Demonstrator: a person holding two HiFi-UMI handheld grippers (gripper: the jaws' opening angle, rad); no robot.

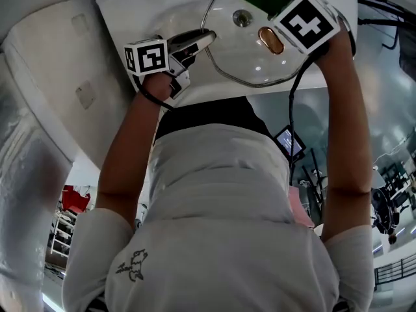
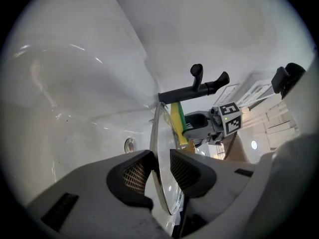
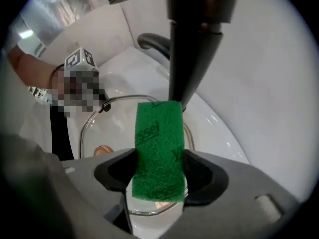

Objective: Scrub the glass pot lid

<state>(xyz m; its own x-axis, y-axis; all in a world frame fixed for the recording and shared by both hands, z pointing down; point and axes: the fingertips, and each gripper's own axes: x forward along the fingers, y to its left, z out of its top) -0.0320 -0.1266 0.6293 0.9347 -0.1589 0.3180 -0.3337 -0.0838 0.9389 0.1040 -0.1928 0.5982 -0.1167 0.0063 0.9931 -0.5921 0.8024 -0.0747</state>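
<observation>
L tool (image 2: pixel 160 173) is shut on the rim of the glass lid (image 1: pixel 247 60) — one pad on each side, pinching the thin edge. That makes sense: the lid is round and slippery, so it needs a firm hold or it would slide when rubbed. Holding it by the rim also leaves the big clear face free for the sponge.

The lid is over the white sink (image 1: pixel 175 15), w/ its brown knob (image 1: pixel 271 39) on the side that faces up. The drain (image 1: pixel 242 18) shows through the glass. Over the sink is a good spot, I think, b/c drips and soap go down the hole, not on the floor. Can't tell if the far edge rests on the basin.

R tool (image 3: pixel 158 171) is clamped on a green sponge (image 3: pixel 158 148) and points down at the lid. The sponge sticks out past the pads, so the soft part meets the glass, not the hard tool. It is at the far side of the lid, under the black tap (image 3: pixel 194 39). Seen from the side, the sponge looks right up against the glass, but pressing or not — can't tell.

My guess: the scrub is under way, w/ most of the face left to rub.
</observation>
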